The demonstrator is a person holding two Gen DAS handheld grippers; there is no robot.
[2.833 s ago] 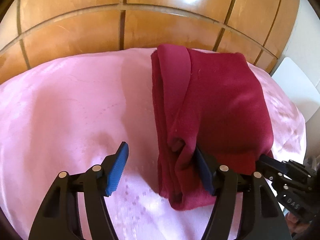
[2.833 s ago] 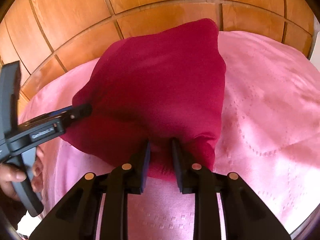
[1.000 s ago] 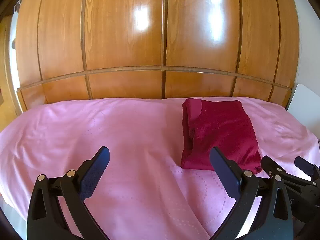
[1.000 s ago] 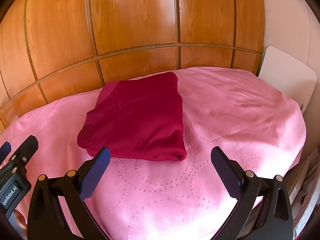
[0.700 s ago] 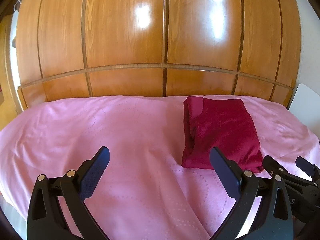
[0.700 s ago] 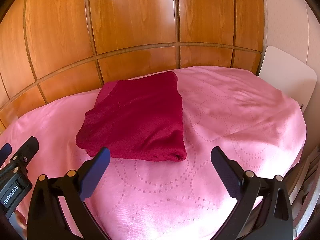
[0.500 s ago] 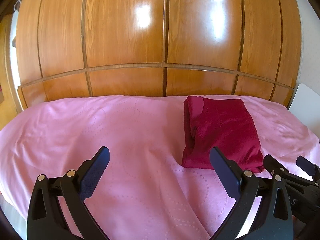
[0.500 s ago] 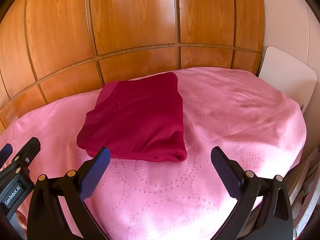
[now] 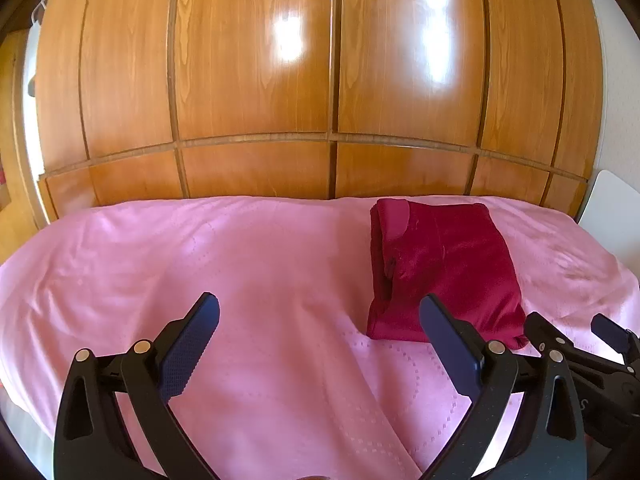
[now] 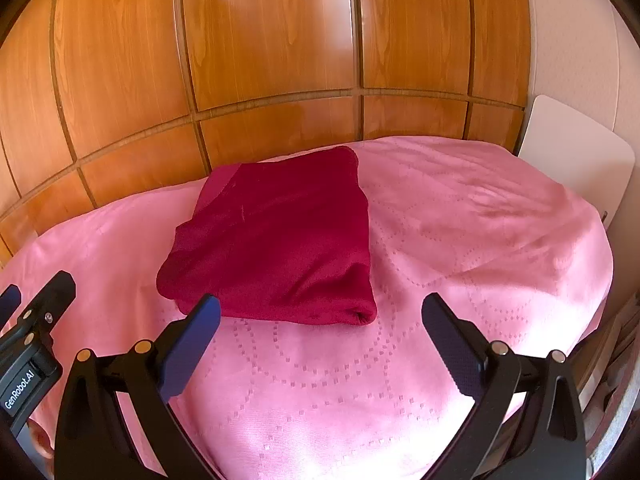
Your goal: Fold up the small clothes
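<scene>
A dark red garment lies folded into a neat rectangle on the pink bedspread, toward the right and far side. In the right wrist view the same folded garment sits just beyond the fingers, left of centre. My left gripper is open and empty, held back from the cloth, its right finger in front of the garment's near corner. My right gripper is open too, nothing between its fingers, a short way in front of the garment's near edge. Each gripper shows at the edge of the other's view.
Glossy wooden wardrobe panels rise directly behind the bed. A white board stands at the bed's right end. The pink bedspread drops off at the right edge. Part of a hand shows at the lower left.
Since 2.8 s ago both grippers let go of the garment and pulled back from it. Over the last second nothing has moved visibly.
</scene>
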